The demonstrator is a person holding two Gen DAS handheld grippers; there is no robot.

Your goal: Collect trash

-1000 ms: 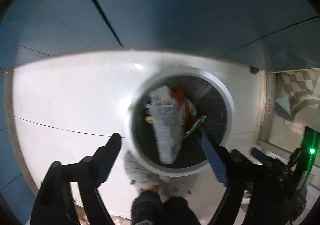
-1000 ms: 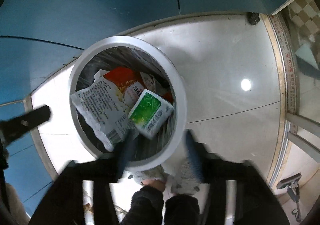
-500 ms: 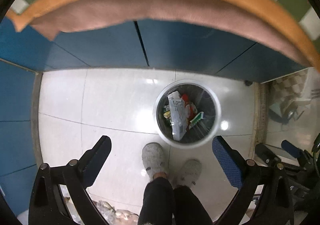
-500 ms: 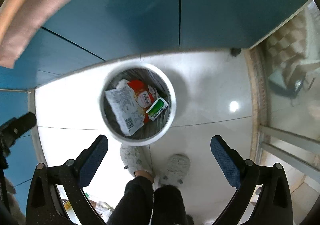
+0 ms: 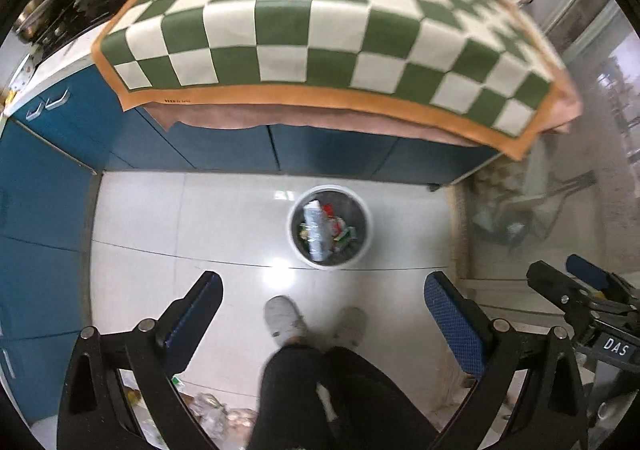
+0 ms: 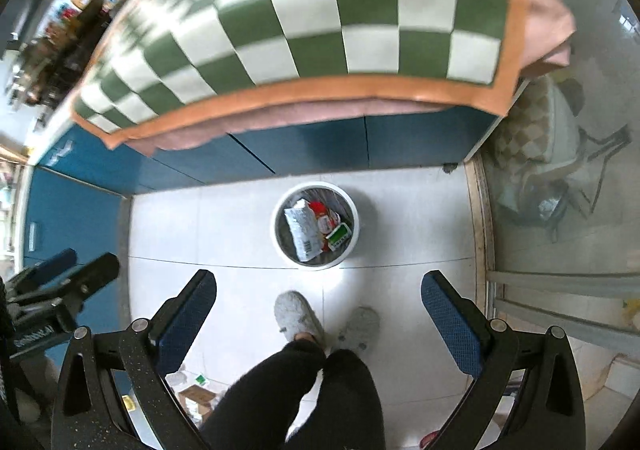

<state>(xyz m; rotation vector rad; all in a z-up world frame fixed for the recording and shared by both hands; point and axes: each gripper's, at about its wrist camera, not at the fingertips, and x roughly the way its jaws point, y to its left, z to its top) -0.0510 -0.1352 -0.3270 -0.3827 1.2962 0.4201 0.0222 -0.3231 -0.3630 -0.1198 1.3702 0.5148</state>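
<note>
Bin (image 6: 314, 185) on the floor holds three visible wrappers (image 6: 302, 230). Two grippers, left (image 5: 323, 292) and right (image 6: 319, 286), hang above, jaws wide apart and empty.

Glossy white tiled floor (image 5: 224, 217) meets blue cabinets (image 5: 328, 149) under a green-checked cloth (image 5: 320, 17)

Trash bin (image 5: 294, 240) on white floor (image 5: 192, 230)
</note>
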